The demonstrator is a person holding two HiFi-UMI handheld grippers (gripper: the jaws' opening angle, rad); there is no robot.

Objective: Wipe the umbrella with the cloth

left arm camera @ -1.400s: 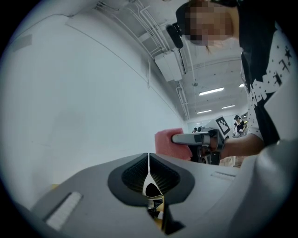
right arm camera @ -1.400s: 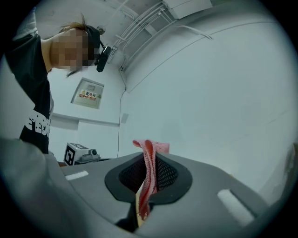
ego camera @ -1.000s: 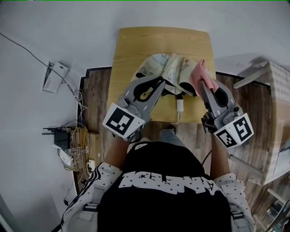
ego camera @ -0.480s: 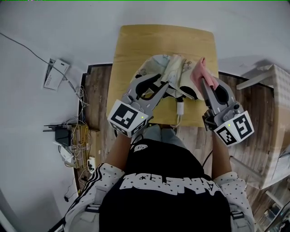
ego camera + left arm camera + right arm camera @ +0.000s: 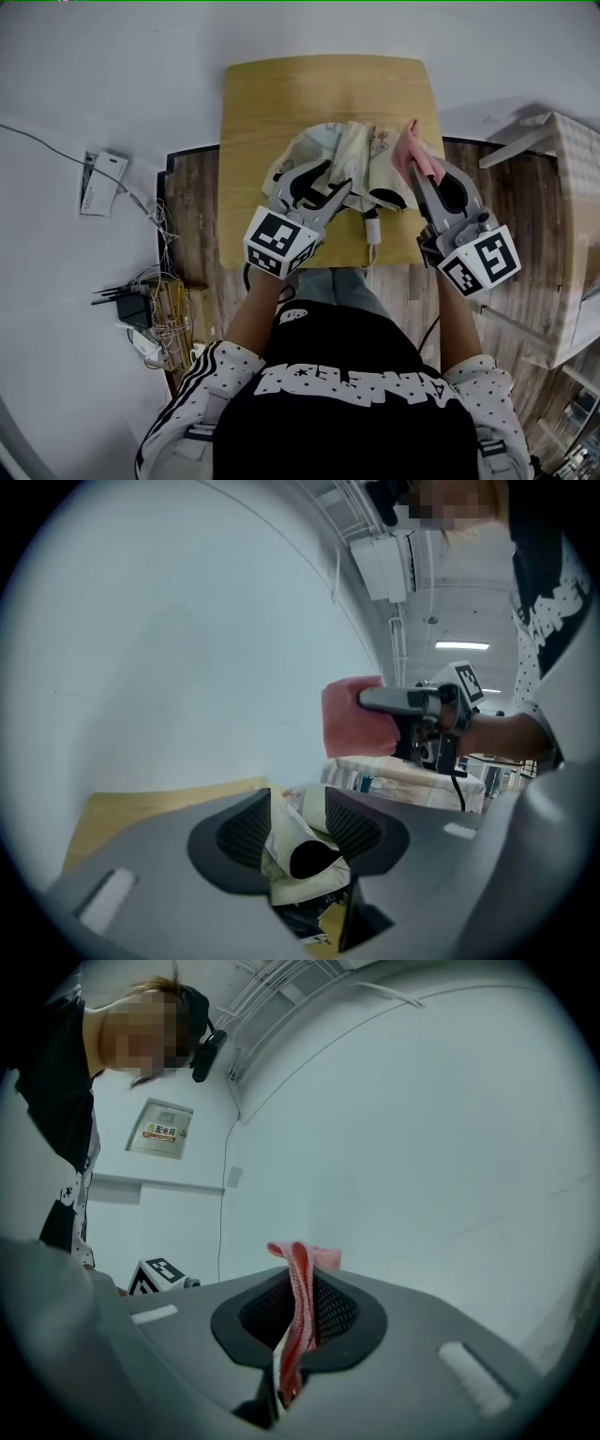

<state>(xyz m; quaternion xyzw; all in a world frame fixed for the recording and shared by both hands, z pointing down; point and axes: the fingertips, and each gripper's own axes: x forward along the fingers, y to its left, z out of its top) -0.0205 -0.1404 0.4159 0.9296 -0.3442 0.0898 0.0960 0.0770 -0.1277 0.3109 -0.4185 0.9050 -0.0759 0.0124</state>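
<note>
The folded cream umbrella [image 5: 349,148] with printed figures lies on the wooden table [image 5: 319,89], its white handle [image 5: 372,226] pointing to the near edge. My left gripper [image 5: 336,178] stands over its near side. Its jaws have just been opening, and a fold of umbrella fabric [image 5: 292,844] lies loose between the spread pads of this left gripper [image 5: 298,822]. My right gripper [image 5: 418,174] is to the right of the umbrella, shut on the pink cloth [image 5: 410,153]. The right gripper view shows the cloth [image 5: 300,1274] pinched upright in that gripper [image 5: 300,1314]. The left gripper view shows the cloth [image 5: 350,719] hanging above the table.
The table [image 5: 150,803] stands against a white wall. On the floor to the left lie a router with tangled cables [image 5: 141,302] and a white box [image 5: 101,178]. A pale covered box [image 5: 574,187] stands at the right. The far half of the table is bare wood.
My left gripper has sunk toward the table and its jaws have spread apart, letting go of the umbrella fabric. The right gripper with the cloth has shifted slightly.
</note>
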